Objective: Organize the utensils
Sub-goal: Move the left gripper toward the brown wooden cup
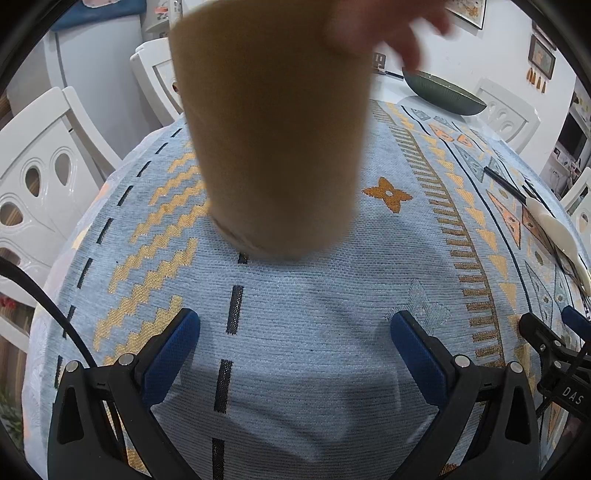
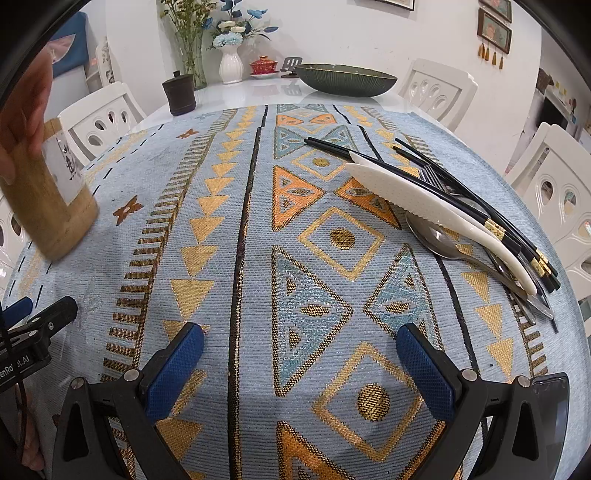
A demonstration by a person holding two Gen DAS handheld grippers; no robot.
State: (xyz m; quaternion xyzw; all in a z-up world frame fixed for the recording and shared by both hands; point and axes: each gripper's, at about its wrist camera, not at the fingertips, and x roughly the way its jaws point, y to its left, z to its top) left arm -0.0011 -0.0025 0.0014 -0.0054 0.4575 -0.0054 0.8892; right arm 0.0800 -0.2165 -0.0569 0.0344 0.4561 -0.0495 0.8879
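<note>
Patterned cloth (image 2: 229, 206): both grippers, left (image 1: 295, 332) and right (image 2: 300, 341), gape empty; utensils (image 2: 454, 206) right of holder (image 2: 51, 206) look thin, stiff, slick, so pinch mid-handle.

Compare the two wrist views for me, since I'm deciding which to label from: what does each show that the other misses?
Only the left wrist view shows the open left claw from behind. Only the right wrist view shows the open right claw, the metal spoon, the flower vase, the dark lidded cup and the holder's label. Both share the tan utensil holder held by a bare hand, the patterned tablecloth, the white spatula, black chopsticks and green bowl.
</note>
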